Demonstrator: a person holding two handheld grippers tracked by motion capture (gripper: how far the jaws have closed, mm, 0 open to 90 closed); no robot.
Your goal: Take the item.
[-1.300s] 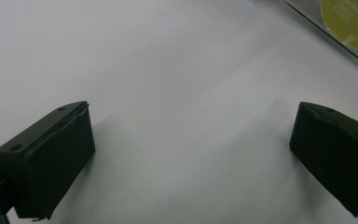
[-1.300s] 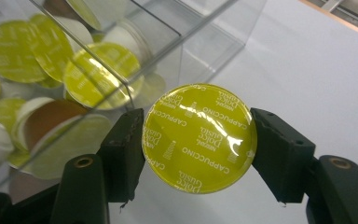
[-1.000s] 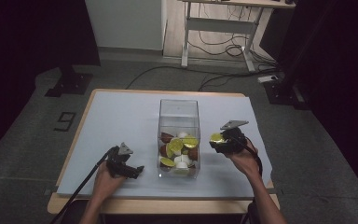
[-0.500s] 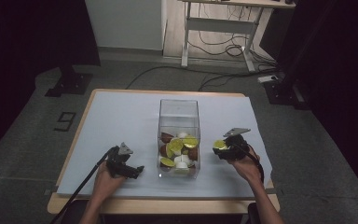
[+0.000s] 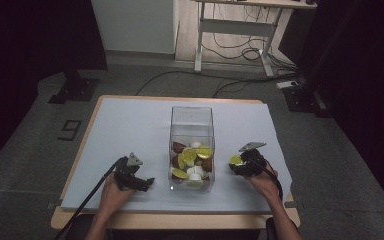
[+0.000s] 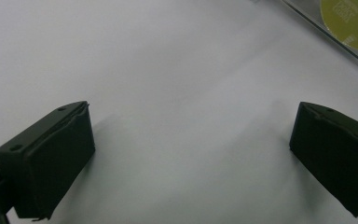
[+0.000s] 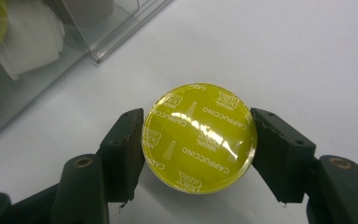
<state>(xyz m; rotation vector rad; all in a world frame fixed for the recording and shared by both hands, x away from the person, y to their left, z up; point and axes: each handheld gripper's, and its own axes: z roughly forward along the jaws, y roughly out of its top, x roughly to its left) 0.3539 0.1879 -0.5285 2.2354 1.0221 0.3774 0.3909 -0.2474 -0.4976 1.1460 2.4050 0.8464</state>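
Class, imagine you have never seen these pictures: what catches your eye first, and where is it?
A bright yellow coffee capsule clamped in the right gripper, low over the white table. Beside it, mid-table, stands a clear box holding more capsules; the left gripper rests open on its other side.

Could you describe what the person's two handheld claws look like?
Both are black. The left claw carries a grey three-cornered plate and trails a black cable; the right claw has the same plate and cable. Each ends in two blocky black fingers. Forearms are bare, with no sleeves.

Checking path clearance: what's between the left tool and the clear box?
Bare white table cover between left tool and clear box, per the left gripper view.
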